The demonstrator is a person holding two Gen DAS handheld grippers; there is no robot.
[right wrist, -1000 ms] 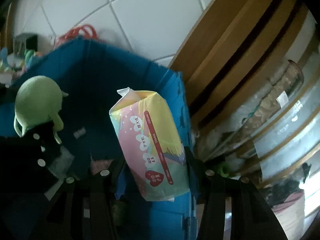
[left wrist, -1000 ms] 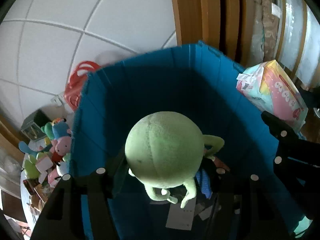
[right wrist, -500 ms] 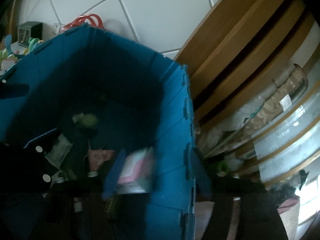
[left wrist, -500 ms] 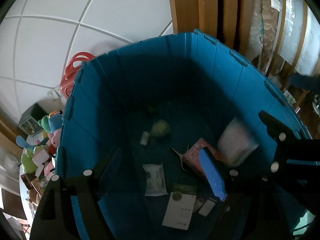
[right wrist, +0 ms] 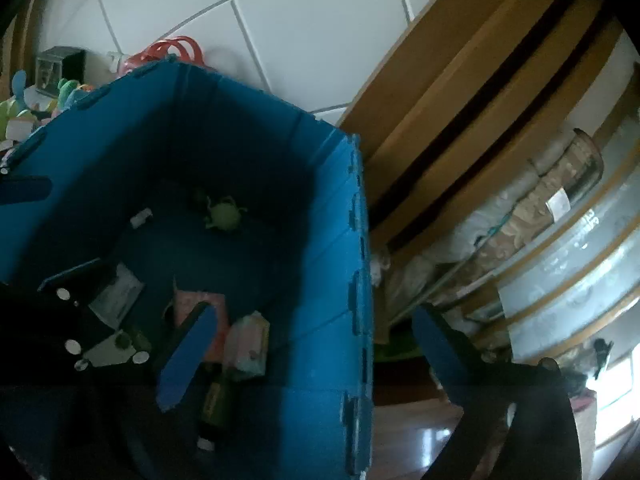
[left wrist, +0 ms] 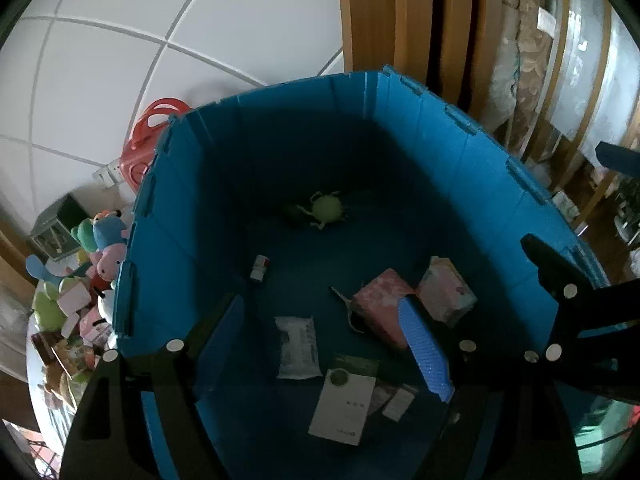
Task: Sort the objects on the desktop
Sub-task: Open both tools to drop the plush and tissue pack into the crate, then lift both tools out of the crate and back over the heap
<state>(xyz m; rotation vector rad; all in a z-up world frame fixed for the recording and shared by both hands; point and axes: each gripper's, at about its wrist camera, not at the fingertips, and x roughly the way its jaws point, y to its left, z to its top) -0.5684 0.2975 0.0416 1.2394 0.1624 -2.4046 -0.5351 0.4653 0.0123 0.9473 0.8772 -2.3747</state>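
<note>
Both released: left claw point(left wrist: 324, 336) empty, right claw point(right wrist: 316, 356) opening, empty, above deep blue plastic bin point(left wrist: 492, 184); round green plush toy point(left wrist: 327, 209) and pastel tissue pack point(left wrist: 446, 290) inside. Risk: snagging bin rim withdrawing.

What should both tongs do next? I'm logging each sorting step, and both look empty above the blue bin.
Probably swing the left tongs toward the toy pile left of the blue bin. The green plush and pastel pack already lie on the bin floor, nothing sits between either pair, and the right tongs are opening, empty.
</note>
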